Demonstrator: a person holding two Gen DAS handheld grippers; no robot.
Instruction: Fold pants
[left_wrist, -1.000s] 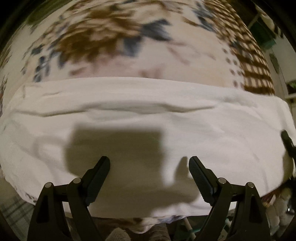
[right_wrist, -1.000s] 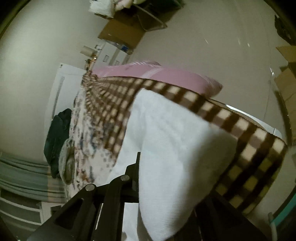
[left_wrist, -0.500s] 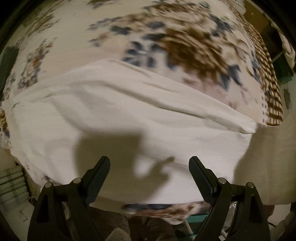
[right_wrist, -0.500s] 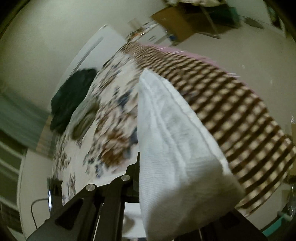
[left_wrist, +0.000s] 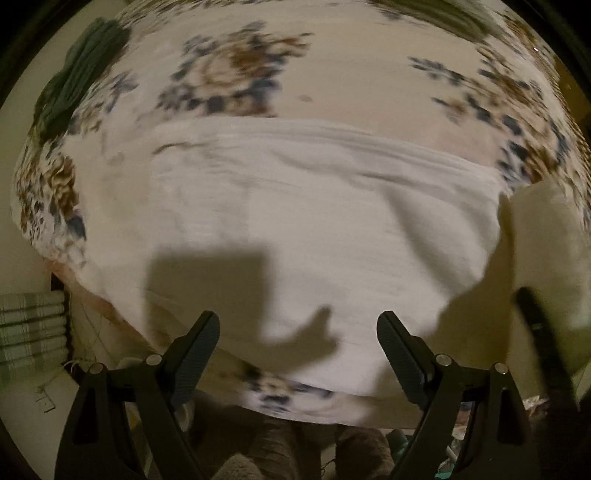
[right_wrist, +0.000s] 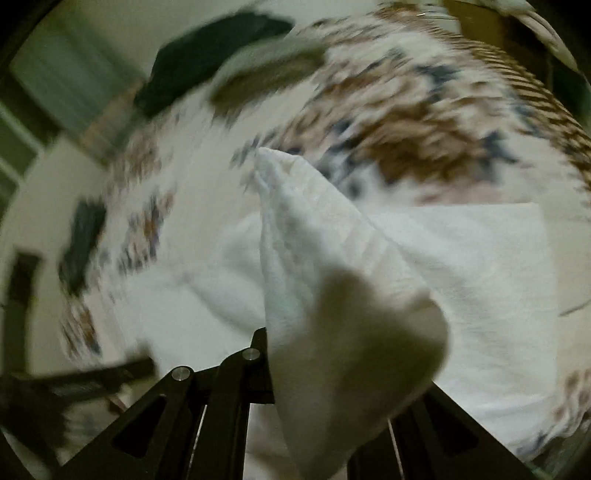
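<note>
We see the white pants (left_wrist: 314, 229) spread flat across the floral bedspread (left_wrist: 351, 81), filling the middle of the left wrist view. Our left claw (left_wrist: 298, 350) hangs above them with its fingers spread wide and nothing between them. Our right claw (right_wrist: 280, 369) is clamped tight on a lifted fold of the pants (right_wrist: 332, 295), which rises toward 11 o'clock. A dark green garment (left_wrist: 77, 77) lies at 10 o'clock.

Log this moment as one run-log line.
step: folding white pants | left gripper: open, above pants, holding nothing | right gripper: shut on lifted pants end | surface: floral blanket
</note>
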